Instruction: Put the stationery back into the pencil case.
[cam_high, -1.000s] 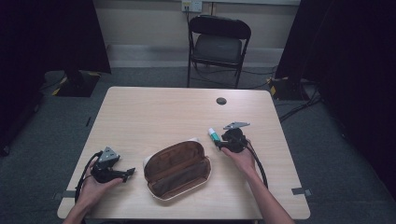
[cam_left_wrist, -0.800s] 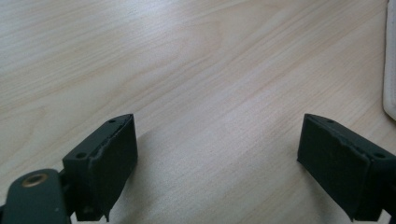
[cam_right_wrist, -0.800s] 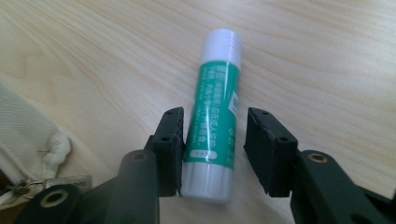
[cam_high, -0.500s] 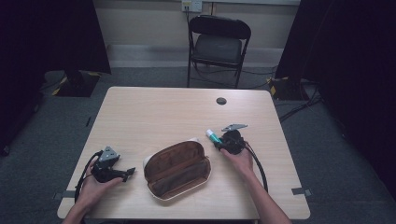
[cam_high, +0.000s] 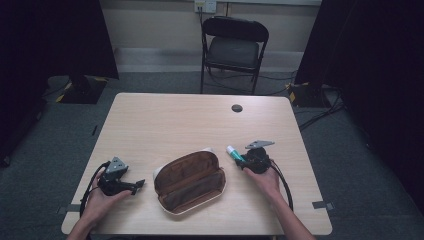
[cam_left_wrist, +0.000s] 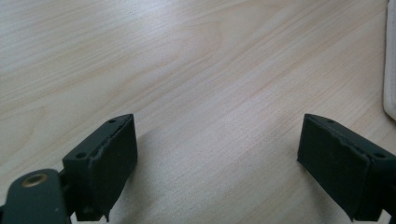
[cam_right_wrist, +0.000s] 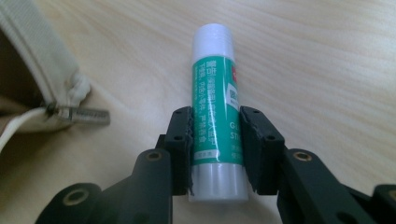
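Between the right gripper's (cam_right_wrist: 215, 144) clamped jaws, the glue stick (cam_right_wrist: 215, 93), near the pouch (cam_right_wrist: 32, 79).

glue stick (cam_right_wrist: 215, 116): green, white cap | pouch (cam_high: 190, 181): brown, cream-edged | table (cam_high: 175, 125): pale wood

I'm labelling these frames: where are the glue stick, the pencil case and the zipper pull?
glue stick (cam_right_wrist: 215, 93), right gripper view, on its green label.
pencil case (cam_high: 190, 172), high view, on its brown lining.
zipper pull (cam_right_wrist: 88, 115), right gripper view, on the metal tab.

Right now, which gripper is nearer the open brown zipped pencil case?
Left, narrowly. The left gripper lies open just off the open brown zipped pencil case, at its left end. The right gripper, beyond its right end, clamps the green glue stick.
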